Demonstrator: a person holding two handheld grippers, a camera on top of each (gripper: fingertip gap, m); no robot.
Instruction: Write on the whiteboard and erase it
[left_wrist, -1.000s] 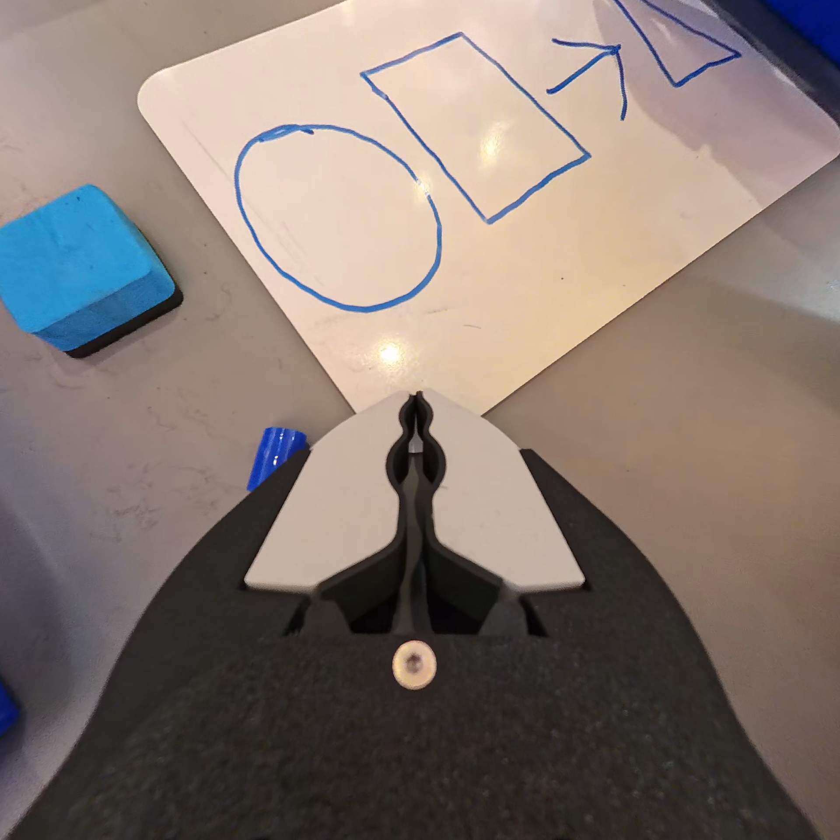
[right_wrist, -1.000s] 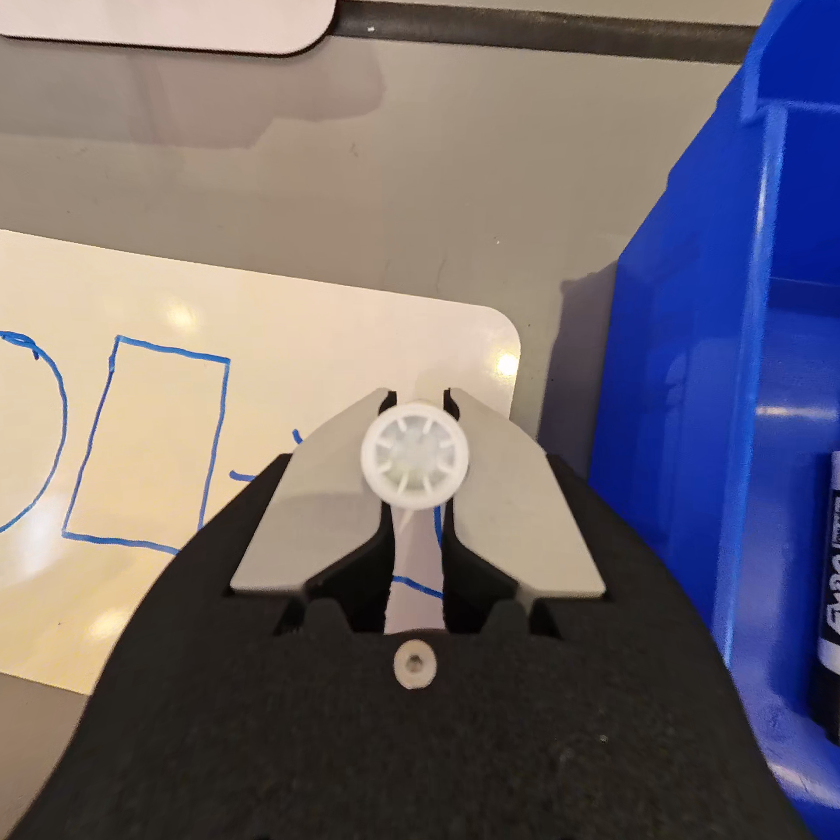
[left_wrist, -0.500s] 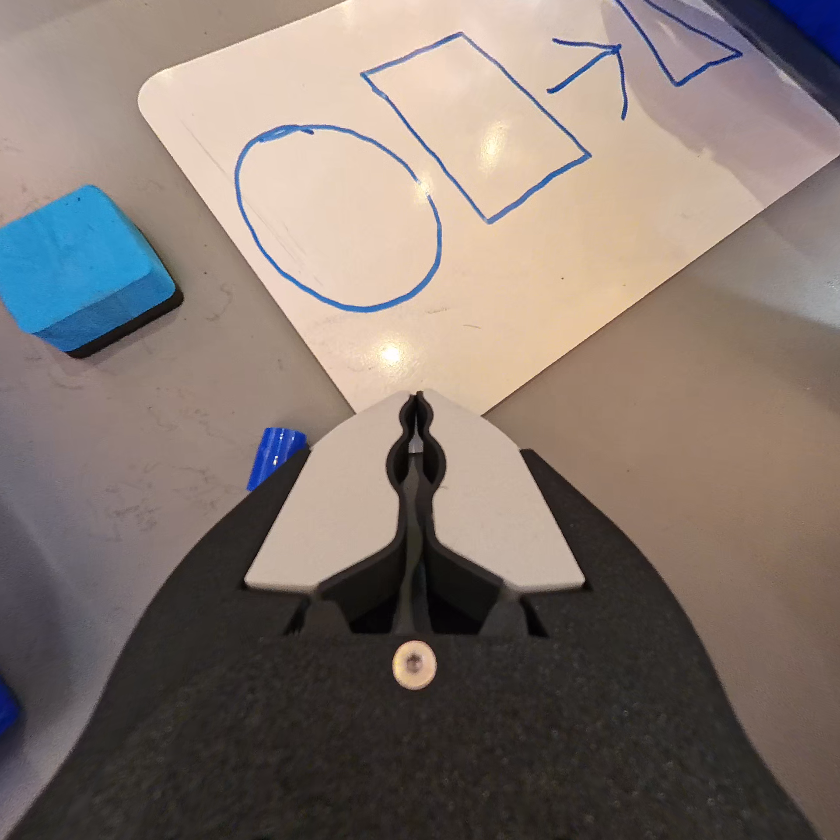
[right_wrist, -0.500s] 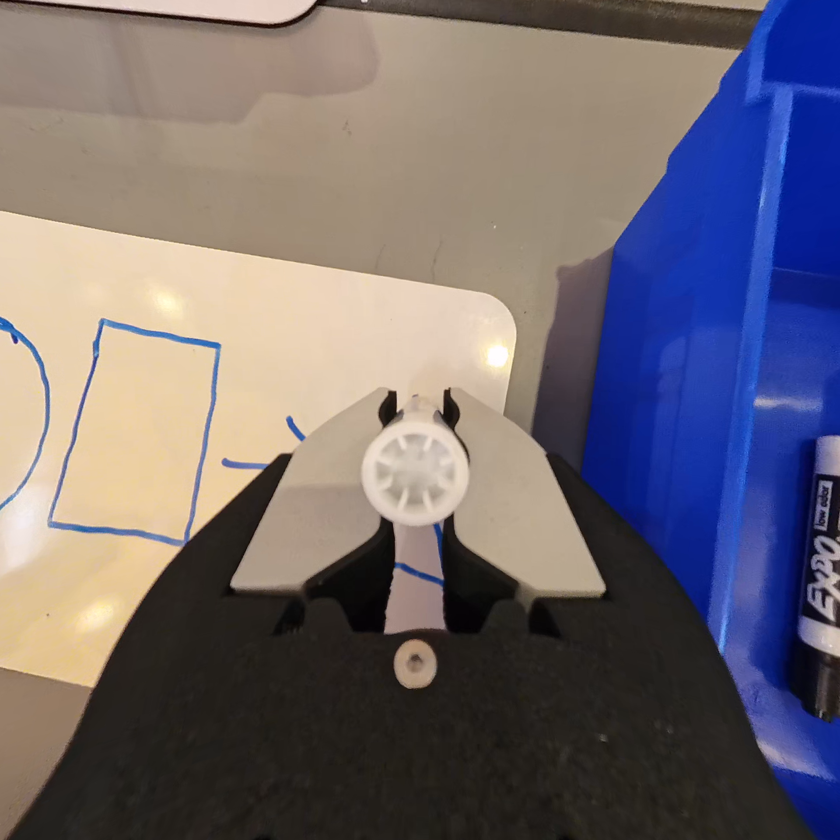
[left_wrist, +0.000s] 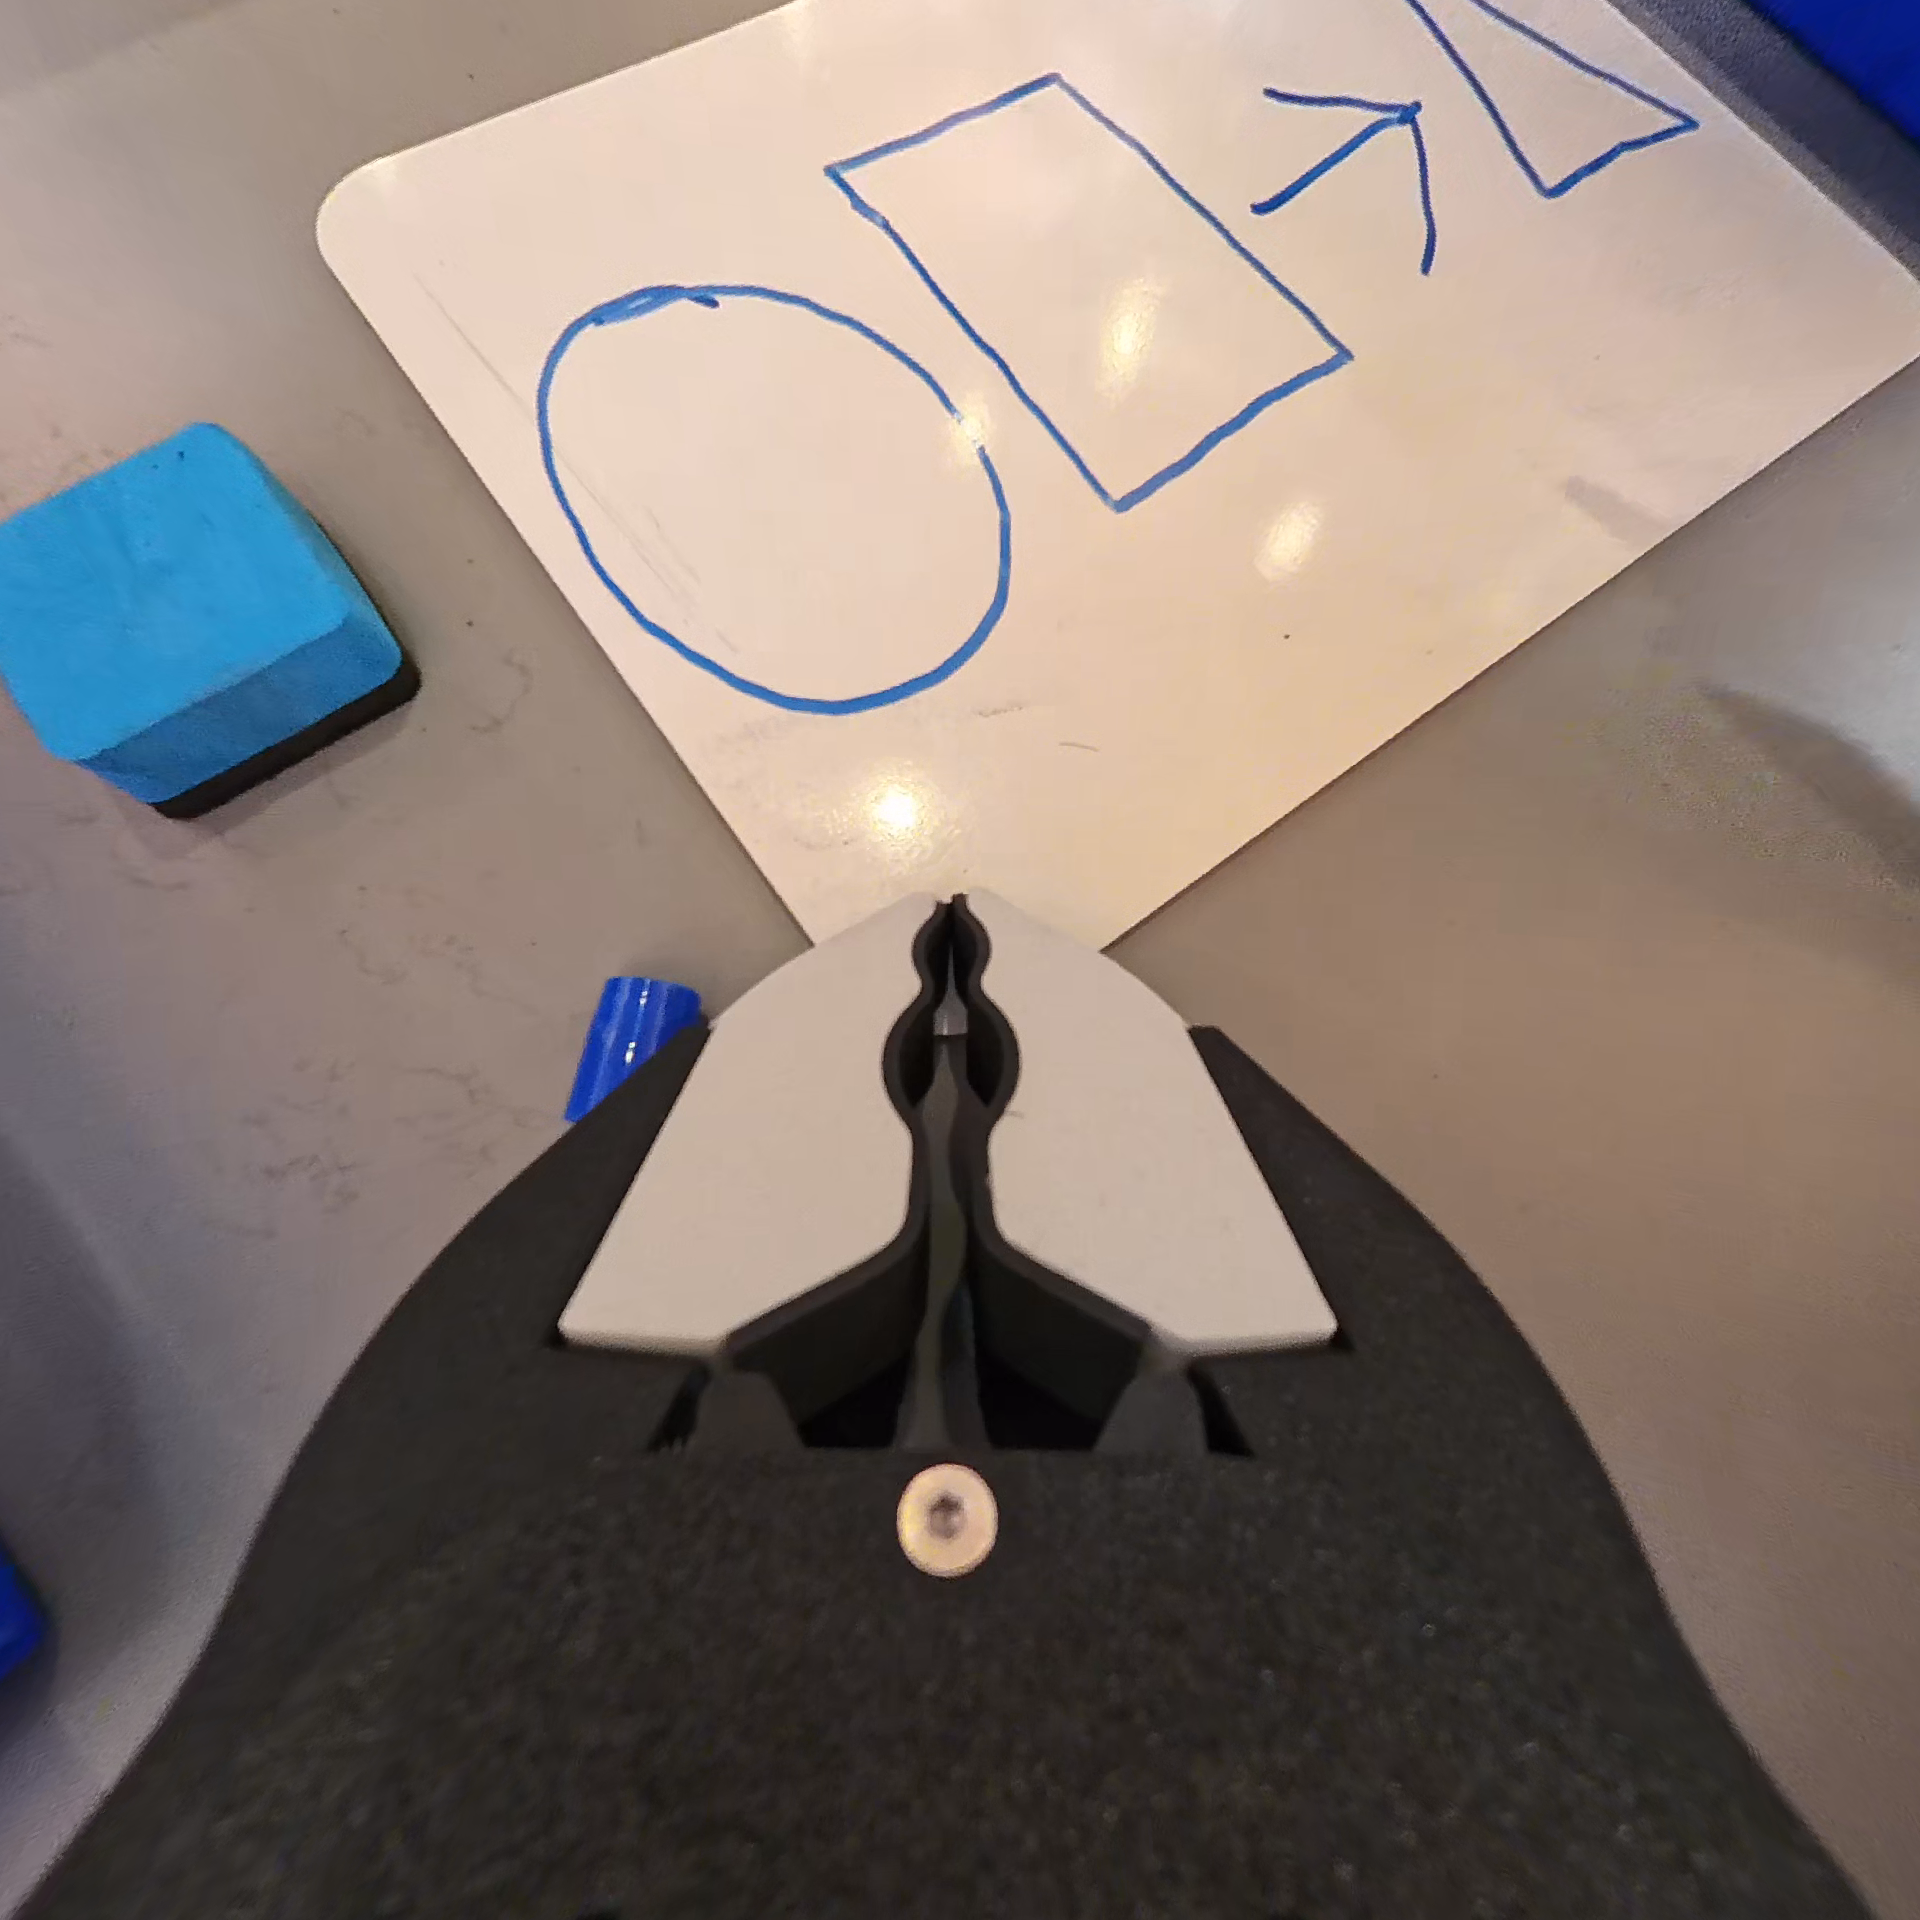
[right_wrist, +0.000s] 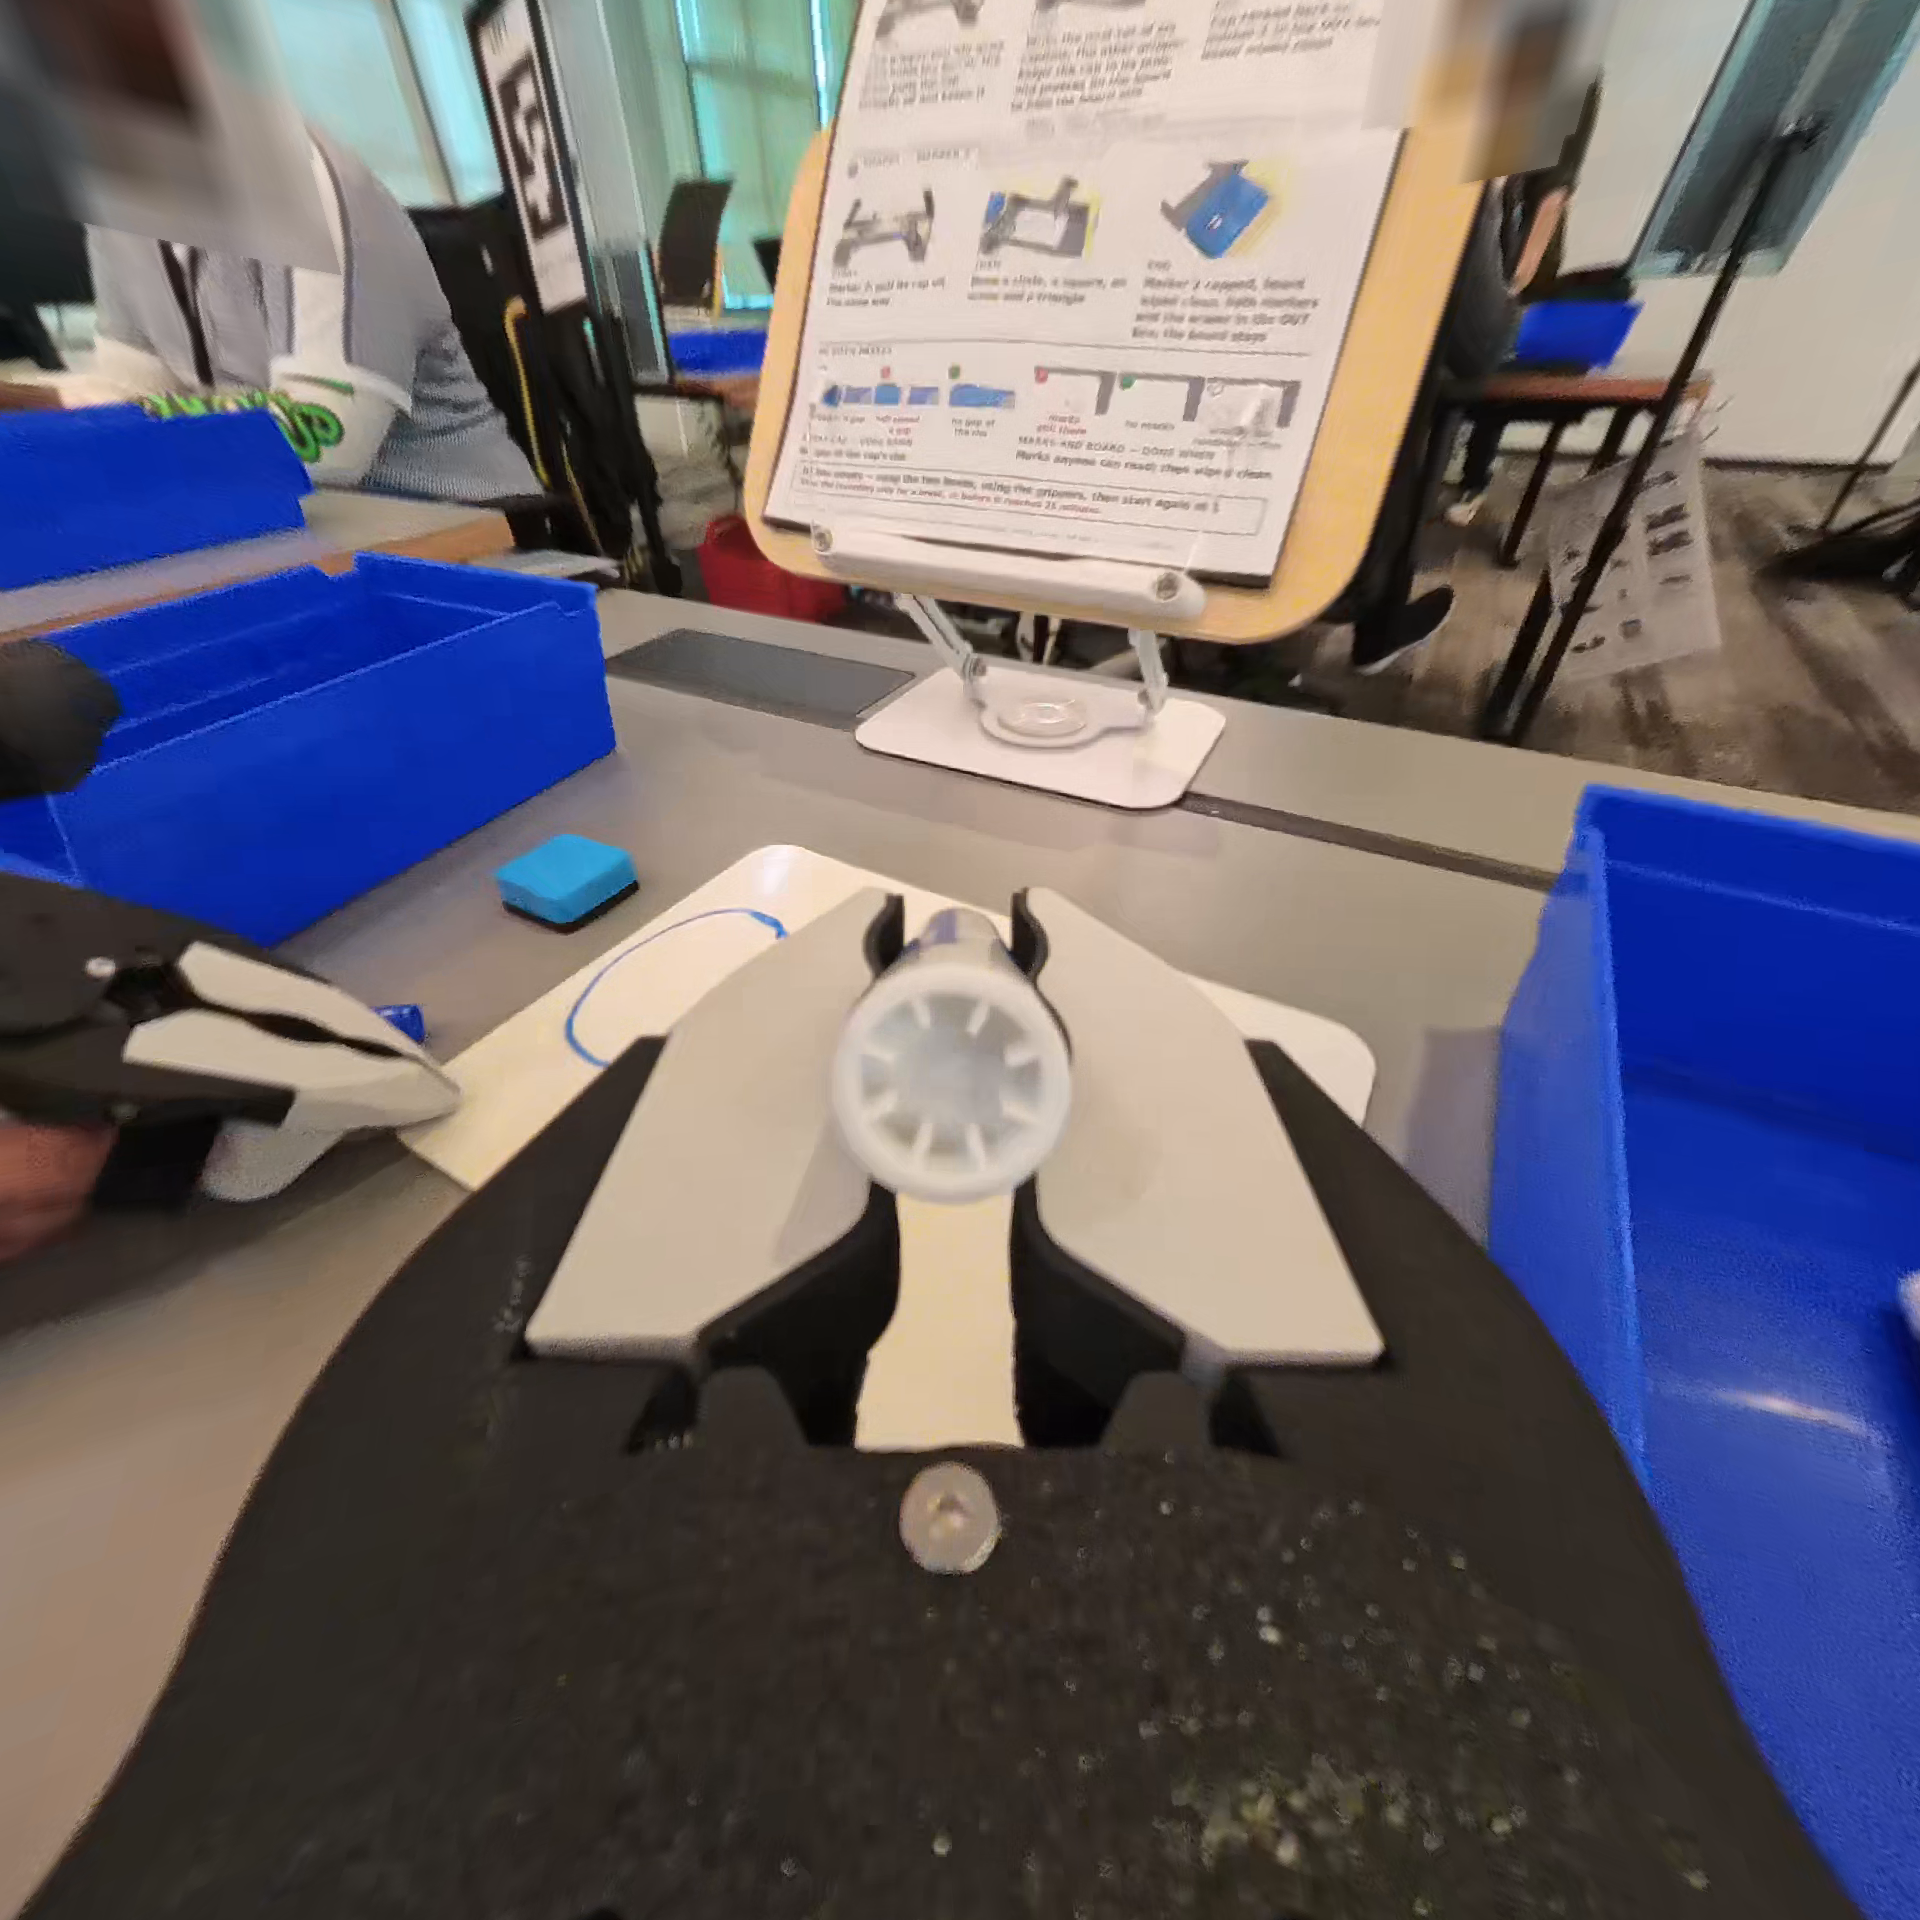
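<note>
A white whiteboard lies flat on the grey table, drawn with a blue circle, rectangle, arrow and triangle. It also shows in the right wrist view. A blue foam eraser with a black base sits left of the board. My left gripper is shut and empty over the board's near corner; a blue marker cap lies beside it. My right gripper is shut on a white marker, lifted above the board, its back end facing the camera.
A blue bin stands at the far left and another blue bin at the right. A stand with an instruction sheet is at the table's far edge. People sit beyond the table.
My right gripper with the marker has lifted off the board and tilted up, so its view now looks across the table. The left gripper has stayed still.
</note>
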